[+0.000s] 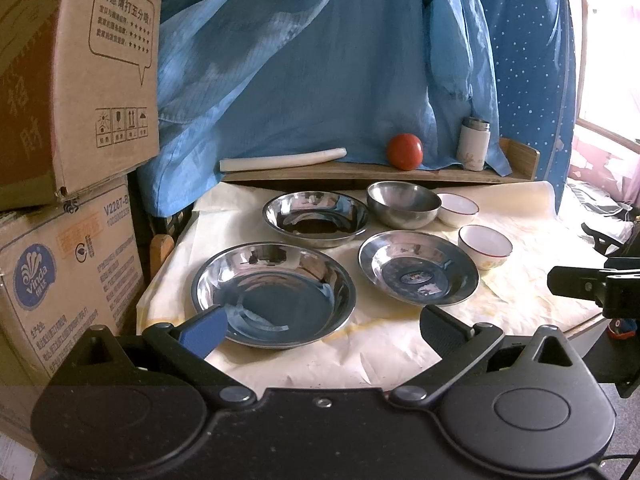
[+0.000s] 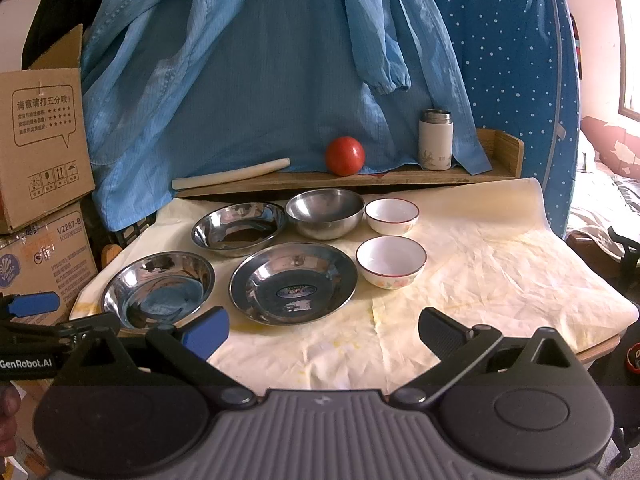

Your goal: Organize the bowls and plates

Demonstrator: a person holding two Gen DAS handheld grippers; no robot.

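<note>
Steel plates (image 2: 294,282) and white bowls (image 2: 391,262) sit empty.

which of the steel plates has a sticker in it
The front right steel plate, beside the nearer white bowl: it has a dark oval label in its centre. The other two plates show only reflections.

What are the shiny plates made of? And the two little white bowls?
The three shiny plates look like polished steel: they mirror the blue cloth. The two white bowls seem glazed ceramic: smooth, glossy, with thin red rims, though hard plastic is possible.
</note>
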